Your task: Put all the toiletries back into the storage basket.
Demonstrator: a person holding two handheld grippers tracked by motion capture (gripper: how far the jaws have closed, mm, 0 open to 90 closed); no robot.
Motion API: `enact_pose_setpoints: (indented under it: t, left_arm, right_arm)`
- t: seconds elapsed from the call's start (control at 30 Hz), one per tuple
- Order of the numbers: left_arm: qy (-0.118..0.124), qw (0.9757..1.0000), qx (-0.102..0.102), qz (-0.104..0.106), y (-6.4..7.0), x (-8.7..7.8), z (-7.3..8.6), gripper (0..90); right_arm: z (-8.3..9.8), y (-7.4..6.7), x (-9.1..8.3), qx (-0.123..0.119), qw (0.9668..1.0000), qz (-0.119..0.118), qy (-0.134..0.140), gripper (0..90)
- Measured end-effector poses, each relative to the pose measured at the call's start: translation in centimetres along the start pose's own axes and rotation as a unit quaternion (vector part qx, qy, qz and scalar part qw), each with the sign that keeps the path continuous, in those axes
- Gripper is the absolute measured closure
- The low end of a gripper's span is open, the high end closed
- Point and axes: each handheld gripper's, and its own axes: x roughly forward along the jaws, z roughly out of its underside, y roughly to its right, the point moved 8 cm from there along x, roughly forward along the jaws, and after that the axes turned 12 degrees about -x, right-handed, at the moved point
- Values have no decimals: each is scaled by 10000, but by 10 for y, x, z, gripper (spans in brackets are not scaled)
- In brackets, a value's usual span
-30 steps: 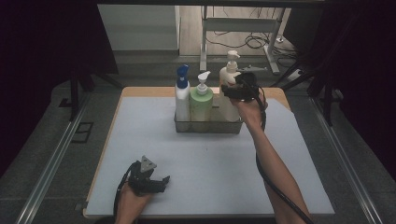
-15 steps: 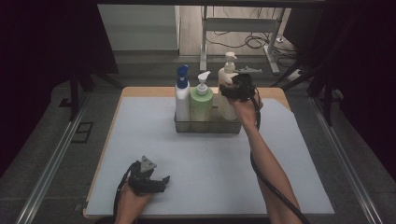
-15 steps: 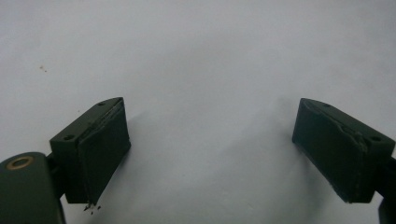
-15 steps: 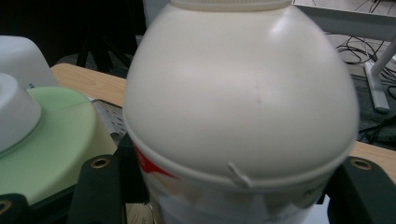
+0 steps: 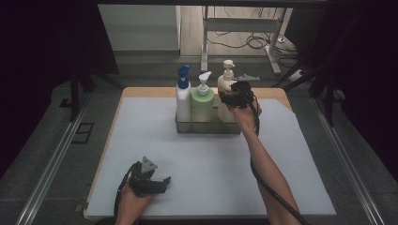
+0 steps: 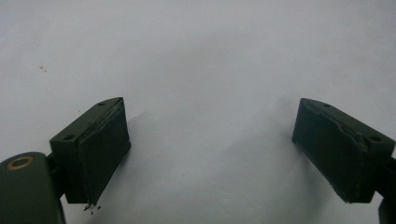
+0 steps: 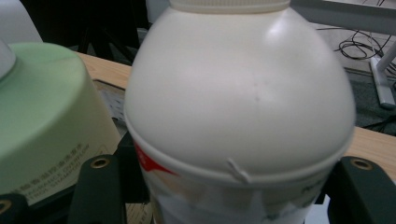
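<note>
Three pump bottles upright in a clear tray [image 5: 206, 127] at the far middle of the bench [image 5: 300, 178]: blue-capped white bottle [image 5: 183, 96] at left, green bottle [image 5: 202, 104] in the middle, cream bottle [image 7: 238, 102] at right. Right gripper [image 5: 233, 97] at the cream bottle, jaws either side of its body just below the shoulder, pinching it. Left gripper [image 6: 212, 154] low at the near left over bare white mat [image 6: 201, 60], jaws spread wide, holding nothing.

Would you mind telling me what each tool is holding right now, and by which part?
The right tool grips the cream pump bottle around its body, just below the shoulder. The left tool is open over the table, holding nothing.
</note>
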Motion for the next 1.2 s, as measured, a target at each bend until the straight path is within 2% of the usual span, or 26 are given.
enact_pose_setpoints:
  t: [1.0, 1.2]
  left_arm:
    - [6, 10000, -2, 7, 0, 0, 0, 106]
    - [2, 10000, 3, 4, 0, 0, 0, 106]
  right_arm:
    - [28, -21, -12, -67, 9993, -290, -223, 369]
    - [35, -21, -11, 21, 9991, -325, -279, 368]
